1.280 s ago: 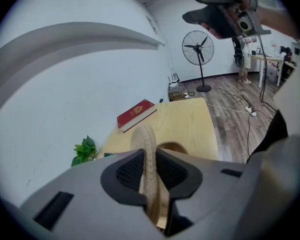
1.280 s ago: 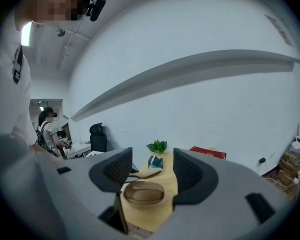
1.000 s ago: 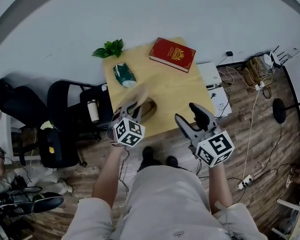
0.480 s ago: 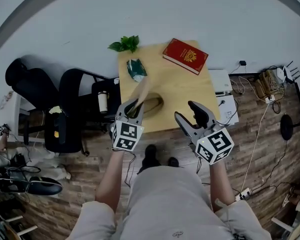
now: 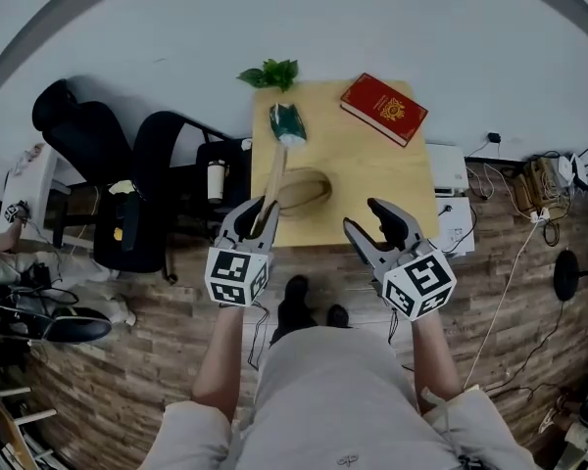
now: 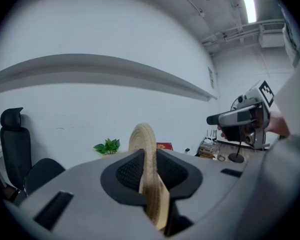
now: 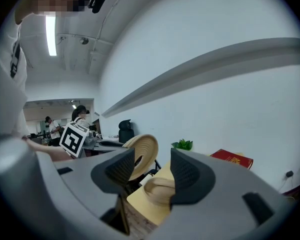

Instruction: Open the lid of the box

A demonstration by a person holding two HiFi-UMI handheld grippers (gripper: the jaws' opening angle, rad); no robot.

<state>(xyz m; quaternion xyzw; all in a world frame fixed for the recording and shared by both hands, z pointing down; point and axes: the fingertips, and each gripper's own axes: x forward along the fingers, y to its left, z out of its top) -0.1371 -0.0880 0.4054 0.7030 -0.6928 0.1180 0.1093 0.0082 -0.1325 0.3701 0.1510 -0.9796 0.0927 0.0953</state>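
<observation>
**Lid lifted clear, one box open on the bench**

The left claw (image 5: 257, 215) is clamped on the one woven lid (image 5: 274, 178). Its jaws stand close together with the rim pinched between the pads. The lid stands on edge, above the bench (image 5: 372, 184) and apart from the box. In the head view it shows as a thin strip running from the claw out over the left half of the bench.

The one box (image 5: 304, 192) is oval and woven. It sits on the bench close to the middle of the near edge, with its top uncovered.

The right claw (image 5: 359, 215) hangs just off the near edge, toward the right corner. Its jaws are wide apart and have just been closing a little. Nothing lies between the pads. Its own view only looks past them to the box and the raised lid further off.

Three other things lie on the bench:
- One red book (image 5: 383, 109) is at the far right corner.
- One green plant (image 5: 270, 73) is at the far left corner.
- One green packet (image 5: 287, 123) is just inside the left edge, near the plant.

Two black chairs (image 5: 163, 155) stand on the floor beside the left edge.
</observation>
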